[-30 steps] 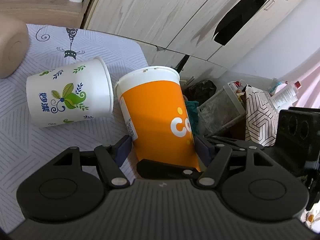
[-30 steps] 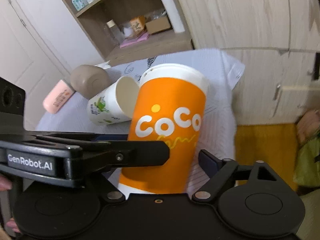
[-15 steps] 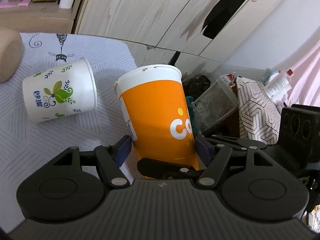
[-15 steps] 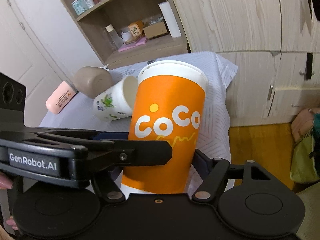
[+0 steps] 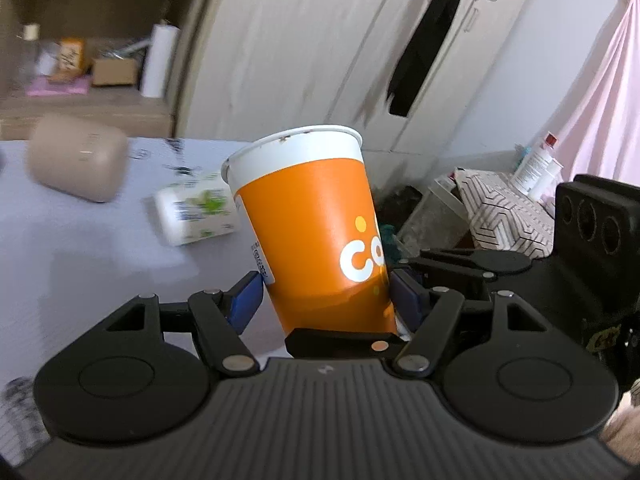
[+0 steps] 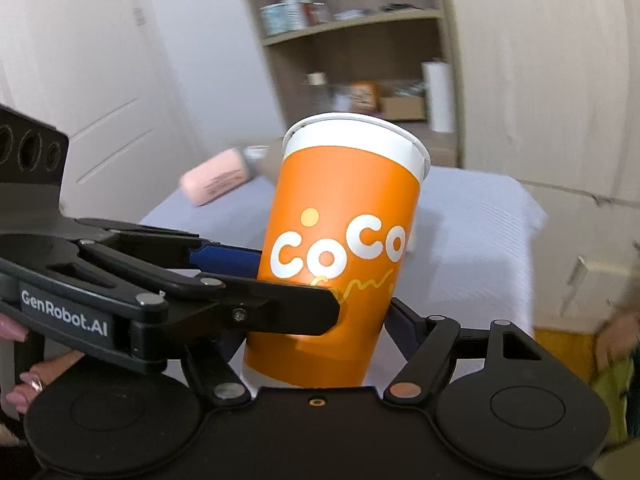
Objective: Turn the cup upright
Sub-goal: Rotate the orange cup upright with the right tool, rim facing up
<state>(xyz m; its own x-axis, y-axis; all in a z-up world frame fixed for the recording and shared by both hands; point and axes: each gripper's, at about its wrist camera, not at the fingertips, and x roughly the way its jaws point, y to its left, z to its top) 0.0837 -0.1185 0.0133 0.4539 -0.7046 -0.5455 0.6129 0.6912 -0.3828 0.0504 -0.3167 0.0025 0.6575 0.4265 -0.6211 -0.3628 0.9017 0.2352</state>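
An orange paper cup with a white rim and "CoCo" lettering is held between both grippers, rim pointing away from the cameras and upward, slightly tilted. My left gripper is shut on the cup's lower part. My right gripper is also shut on the cup, crossing the left gripper's fingers. A white cup with green leaf print lies on its side on the table behind.
The table has a pale grey cloth. A beige rounded container lies at the back left. A pink bottle lies on the table. Shelves and wardrobe doors stand behind. Clutter and boxes sit beyond the table's right edge.
Both grippers have tilted up with the orange cup, so it now stands nearer upright. The view has swung from the table top toward the shelves and wall.
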